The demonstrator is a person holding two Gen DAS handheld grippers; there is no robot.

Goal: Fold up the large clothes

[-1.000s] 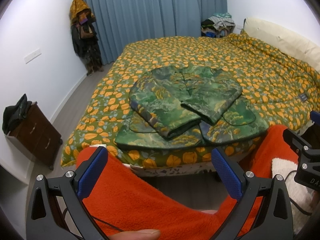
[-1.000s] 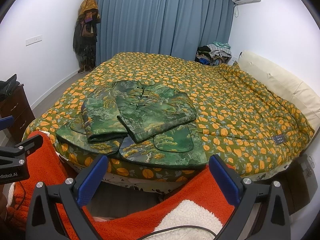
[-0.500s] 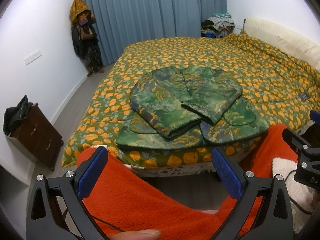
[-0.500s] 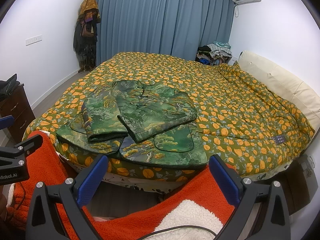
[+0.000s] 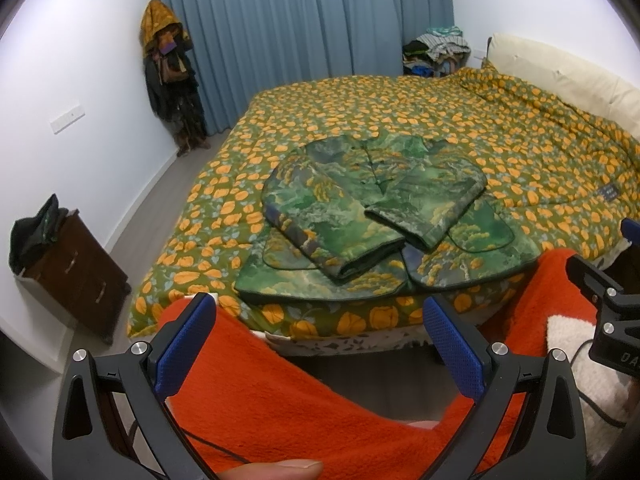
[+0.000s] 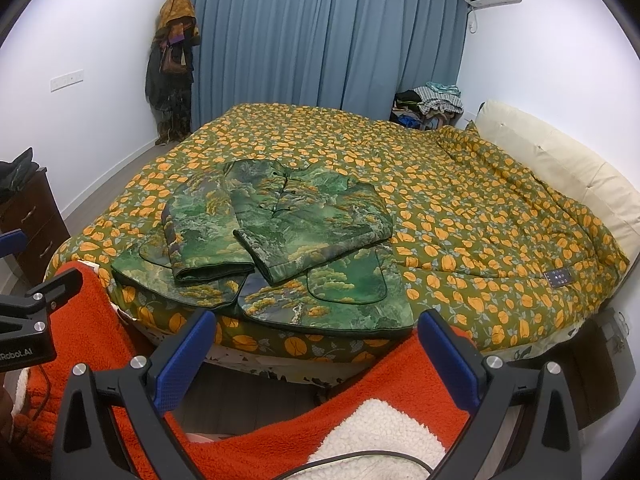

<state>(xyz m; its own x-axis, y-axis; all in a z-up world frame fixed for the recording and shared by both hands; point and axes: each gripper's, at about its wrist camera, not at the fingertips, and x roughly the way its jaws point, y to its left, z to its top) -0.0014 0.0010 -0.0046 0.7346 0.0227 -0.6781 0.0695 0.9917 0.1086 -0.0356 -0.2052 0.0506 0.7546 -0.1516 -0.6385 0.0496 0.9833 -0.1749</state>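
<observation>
The green landscape-print jacket (image 6: 276,232) is lying on the bed (image 6: 460,208), ahead of both claws and well apart, sleeves crossed over its front. The left claw (image 5: 320,344) and right claw (image 6: 312,348) are hanging spread and empty. Judged step: hem-to-collar fold pending; both must advance to the near hem. An orange fleece sleeve (image 5: 280,392) is crowding beneath them.

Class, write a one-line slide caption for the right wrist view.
Open right claw faces a green jacket, sleeves folded in, on the bed.
</observation>
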